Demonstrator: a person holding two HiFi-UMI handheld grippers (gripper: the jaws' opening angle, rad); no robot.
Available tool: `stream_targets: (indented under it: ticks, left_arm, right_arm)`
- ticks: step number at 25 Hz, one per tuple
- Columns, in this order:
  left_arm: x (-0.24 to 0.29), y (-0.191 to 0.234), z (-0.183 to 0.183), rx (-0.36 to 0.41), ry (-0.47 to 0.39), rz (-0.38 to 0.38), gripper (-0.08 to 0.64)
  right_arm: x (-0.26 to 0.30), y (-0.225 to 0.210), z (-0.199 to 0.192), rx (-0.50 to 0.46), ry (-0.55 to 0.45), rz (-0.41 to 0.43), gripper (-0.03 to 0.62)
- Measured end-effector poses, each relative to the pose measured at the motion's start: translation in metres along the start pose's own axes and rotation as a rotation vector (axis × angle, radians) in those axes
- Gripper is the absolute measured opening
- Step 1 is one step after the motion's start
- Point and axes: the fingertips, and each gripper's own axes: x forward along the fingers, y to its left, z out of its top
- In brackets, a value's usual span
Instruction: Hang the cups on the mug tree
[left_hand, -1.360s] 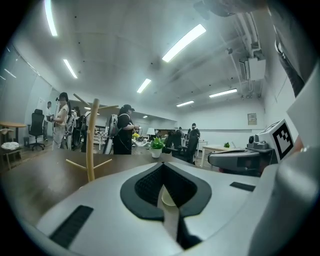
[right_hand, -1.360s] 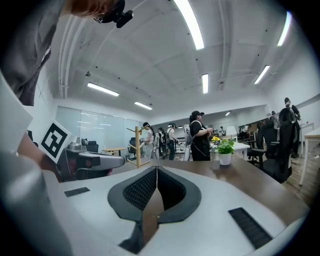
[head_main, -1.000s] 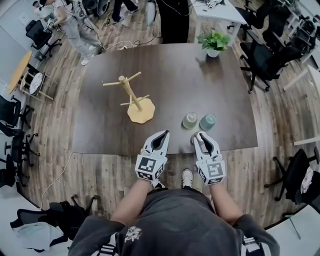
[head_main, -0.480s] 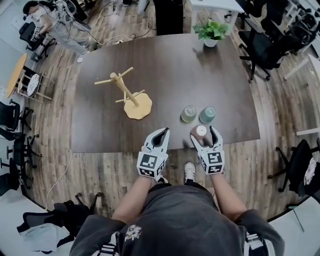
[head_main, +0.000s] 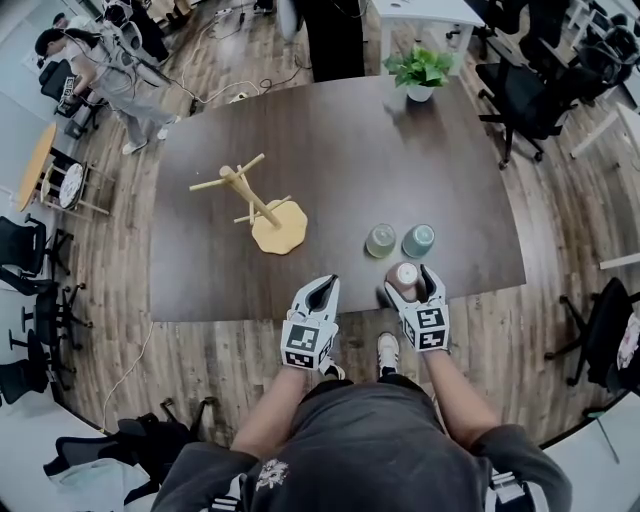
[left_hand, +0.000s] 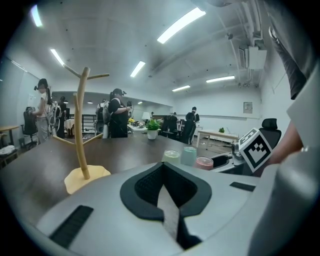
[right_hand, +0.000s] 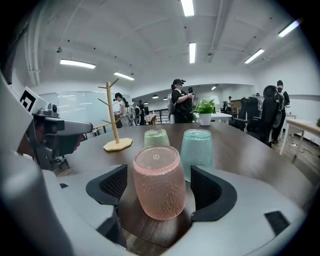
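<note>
A pink cup (right_hand: 156, 182) stands near the table's front edge, between the jaws of my right gripper (right_hand: 159, 186). Those jaws have just been opening and now stand wide, with both pads clear of the glass. From above, the right gripper (head_main: 410, 281) brackets the pink cup (head_main: 405, 275). Just behind it stand a green cup (head_main: 380, 240) and a teal cup (head_main: 417, 240), side by side. The wooden mug tree (head_main: 255, 203) stands bare at the left. My left gripper (head_main: 322, 287) is shut on nothing at the front edge, and the tree (left_hand: 80, 130) is ahead of it.
The dark table (head_main: 330, 140) carries a potted plant (head_main: 420, 72) at its far edge. Office chairs (head_main: 530, 90) stand to the right, more chairs (head_main: 25, 225) to the left. People (head_main: 110, 60) stand beyond the far left corner.
The right jaws went from shut to wide open, and the pink cup now shows between them. Both grippers have sunk toward the table's front edge.
</note>
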Motion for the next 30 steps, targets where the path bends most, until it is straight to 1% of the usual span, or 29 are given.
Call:
stream_targets:
  ticks: [2,5,7,13,16,20,22,25,30]
  left_arm:
    - [-0.001,0.000,0.001,-0.006,0.001,0.008,0.006]
    - [-0.002,0.002,0.004,-0.012,-0.007,0.020,0.006]
    - [-0.006,0.007,0.005,-0.012,-0.012,0.031,0.006]
    - [-0.013,0.009,0.009,-0.012,-0.023,0.050,0.006]
    - [-0.014,0.010,0.009,-0.027,-0.023,0.056,0.006]
    - [-0.018,0.018,0.006,-0.058,-0.013,0.077,0.006]
    - [-0.020,0.021,0.006,-0.072,-0.015,0.084,0.006]
    - [-0.023,0.028,0.007,-0.069,-0.017,0.093,0.006]
    - [-0.040,0.057,0.010,-0.065,-0.027,0.179,0.006]
  right_arm:
    - [0.000,-0.001,0.000,-0.006,0.011,-0.006,0.394]
    - [0.002,-0.006,-0.004,-0.029,0.041,-0.059,0.392]
    - [0.005,-0.004,-0.006,-0.036,0.055,-0.082,0.338]
    - [0.005,-0.006,-0.004,-0.040,0.049,-0.077,0.336]
    - [0.000,-0.002,0.008,-0.035,0.014,-0.055,0.336]
    - [-0.006,0.010,0.026,-0.052,-0.044,-0.020,0.336]
    - [-0.010,0.016,0.040,-0.051,-0.085,0.004,0.336]
    - [-0.015,0.032,0.063,-0.036,-0.157,0.047,0.336]
    - [-0.011,0.072,0.101,-0.119,-0.214,0.110,0.336]
